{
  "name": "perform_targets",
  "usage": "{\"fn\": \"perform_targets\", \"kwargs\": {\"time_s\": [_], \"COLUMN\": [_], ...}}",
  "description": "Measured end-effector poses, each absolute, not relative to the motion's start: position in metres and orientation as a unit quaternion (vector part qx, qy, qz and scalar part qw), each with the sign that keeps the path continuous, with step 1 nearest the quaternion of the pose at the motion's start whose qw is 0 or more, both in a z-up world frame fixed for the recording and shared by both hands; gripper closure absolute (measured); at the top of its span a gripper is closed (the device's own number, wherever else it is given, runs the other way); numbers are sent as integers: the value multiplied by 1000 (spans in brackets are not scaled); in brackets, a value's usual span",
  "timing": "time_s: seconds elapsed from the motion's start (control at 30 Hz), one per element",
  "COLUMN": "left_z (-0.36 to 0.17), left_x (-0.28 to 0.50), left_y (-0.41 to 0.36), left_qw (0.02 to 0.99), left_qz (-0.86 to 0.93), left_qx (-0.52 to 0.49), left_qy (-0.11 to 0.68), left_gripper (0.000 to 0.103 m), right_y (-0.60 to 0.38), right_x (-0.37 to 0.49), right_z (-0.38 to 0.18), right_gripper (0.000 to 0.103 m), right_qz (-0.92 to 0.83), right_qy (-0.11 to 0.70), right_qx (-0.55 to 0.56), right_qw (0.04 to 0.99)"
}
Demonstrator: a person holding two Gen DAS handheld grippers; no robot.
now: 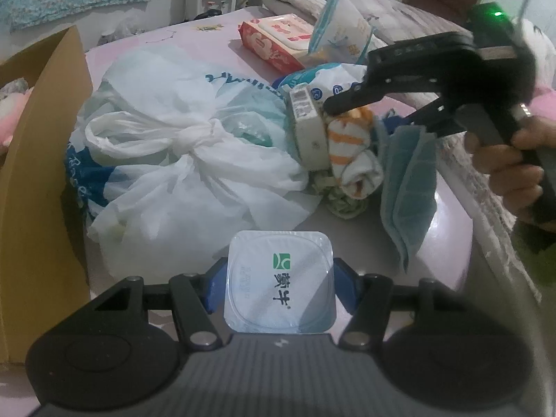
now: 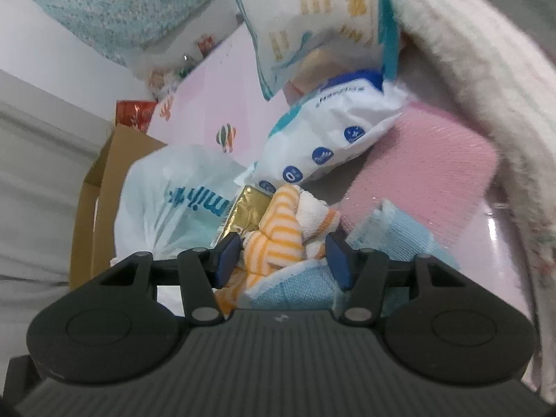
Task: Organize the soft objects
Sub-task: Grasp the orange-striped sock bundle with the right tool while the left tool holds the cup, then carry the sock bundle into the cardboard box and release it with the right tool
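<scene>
Pink bedding is carrying the clutter. Left gripper (image 1: 279,286) is clamping a sealed yogurt cup (image 1: 279,283); right gripper (image 2: 283,255) is straddling a striped towel (image 2: 278,232), unpinched. Most is waiting unsorted: knotted bag (image 1: 173,160) at ten o'clock, cardboard box (image 1: 38,180) beyond.

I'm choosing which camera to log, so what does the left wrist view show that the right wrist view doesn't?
Left wrist view only: a yogurt cup clamped in the left hand-held gripper, a red wipes pack and the person's hand.

Right wrist view only: a pink sponge and the right hand-held gripper's pads flanking the towel.

Both: the orange-striped towel, blue cloth, knotted plastic bag and cardboard box.
</scene>
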State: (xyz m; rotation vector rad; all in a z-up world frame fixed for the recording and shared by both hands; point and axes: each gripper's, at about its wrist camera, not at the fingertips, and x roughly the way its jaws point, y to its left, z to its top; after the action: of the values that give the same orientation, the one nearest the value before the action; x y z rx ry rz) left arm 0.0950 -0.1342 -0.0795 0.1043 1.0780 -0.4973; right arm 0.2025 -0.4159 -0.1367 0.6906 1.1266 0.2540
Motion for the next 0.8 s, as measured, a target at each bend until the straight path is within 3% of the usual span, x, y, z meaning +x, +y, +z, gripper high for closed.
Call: {"fn": "perform_targets", "kwargs": {"time_s": [0.07, 0.17, 0.57, 0.8], "left_z": [-77, -69, -11, 37], "left_x": [94, 88, 72, 71], "left_y": [-131, -124, -99, -65], "left_qw": [830, 837, 854, 872], "left_qz": [-233, -236, -275, -272], "left_qx": [42, 31, -37, -98], "left_qy": [504, 494, 440, 395], "left_gripper": [40, 40, 40, 40], "right_y": [-417, -428, -480, -488], "right_x": [197, 191, 148, 139], "right_z": [-134, -132, -74, -38], "right_gripper": [62, 66, 68, 68], "right_qz": [124, 127, 107, 132], "right_qy": [515, 488, 359, 322], "right_qx": [326, 333, 363, 367], "right_qw": [784, 797, 853, 863]}}
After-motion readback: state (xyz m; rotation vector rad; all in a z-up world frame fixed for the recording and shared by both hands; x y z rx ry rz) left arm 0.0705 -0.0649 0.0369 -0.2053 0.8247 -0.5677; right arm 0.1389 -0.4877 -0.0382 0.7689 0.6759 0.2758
